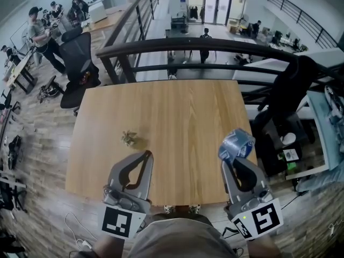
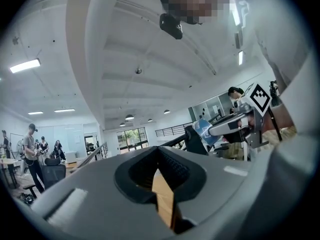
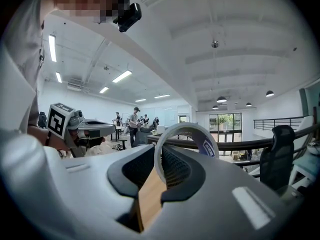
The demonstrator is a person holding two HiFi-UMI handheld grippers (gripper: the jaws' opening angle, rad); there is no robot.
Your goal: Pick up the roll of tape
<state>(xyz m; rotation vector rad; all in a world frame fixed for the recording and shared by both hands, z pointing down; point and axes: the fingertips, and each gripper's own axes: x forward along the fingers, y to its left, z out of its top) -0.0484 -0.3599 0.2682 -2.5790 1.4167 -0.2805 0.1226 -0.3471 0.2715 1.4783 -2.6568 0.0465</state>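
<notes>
The roll of tape (image 1: 236, 145), blue with a pale rim, is held up off the wooden table (image 1: 172, 122) near its right front corner. My right gripper (image 1: 232, 161) is shut on it, pinching the ring's wall. In the right gripper view the tape (image 3: 186, 132) stands upright as a ring between the fingertips of the right gripper (image 3: 161, 156). My left gripper (image 1: 147, 154) hovers over the table's front left with its jaws shut and nothing in them. In the left gripper view the left gripper (image 2: 159, 153) points level, and the tape (image 2: 202, 132) shows at the right.
A small crumpled scrap (image 1: 128, 138) lies on the table ahead of the left gripper. A black railing (image 1: 204, 46) runs behind the table's far edge. An office chair (image 1: 79, 63) stands at the far left, with people at desks beyond it.
</notes>
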